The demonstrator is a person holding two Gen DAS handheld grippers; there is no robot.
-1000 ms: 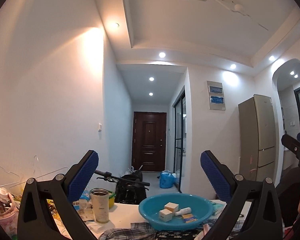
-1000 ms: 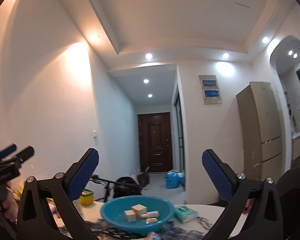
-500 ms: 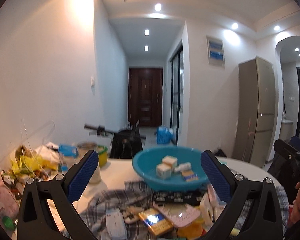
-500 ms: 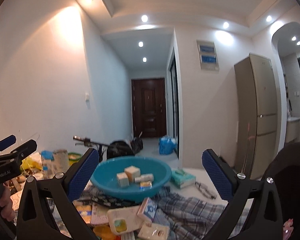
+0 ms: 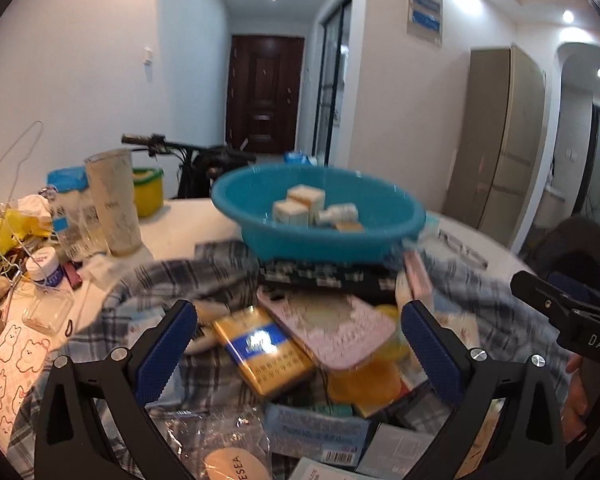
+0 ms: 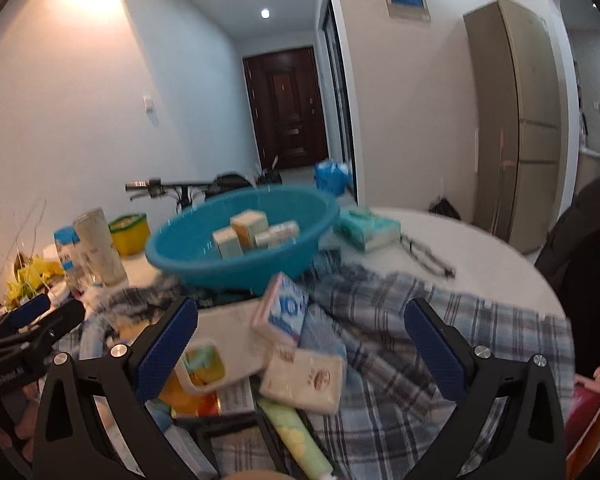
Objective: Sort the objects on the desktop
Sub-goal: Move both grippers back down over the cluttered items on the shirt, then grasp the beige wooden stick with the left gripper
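Observation:
A teal basin (image 5: 320, 236) (image 6: 204, 256) stands at the back of a checked cloth (image 6: 440, 320) and holds a few small boxes (image 5: 300, 204) and a tube. A heap of packets lies in front of it: a gold and blue box (image 5: 260, 348), a pink case (image 5: 328, 328), a pink and blue carton (image 6: 284, 308), a cream soap packet (image 6: 304, 376). My left gripper (image 5: 298, 344) hangs open above the gold box and pink case. My right gripper (image 6: 300, 344) is open over the carton and soap packet. Neither holds anything.
At the left stand a tall cup (image 5: 114, 200), a yellow tub (image 5: 148, 190), bottles and yellow clutter (image 5: 8, 236). A tissue pack (image 6: 368, 228) and glasses (image 6: 424, 256) lie right of the basin. A bicycle handlebar (image 5: 172, 146) and a fridge (image 6: 520, 120) are beyond the white round table (image 6: 480, 256).
Both grippers have tipped downward from the ceiling and hallway toward the table. The heap of packets on the checked cloth has come into view beneath the open fingers.

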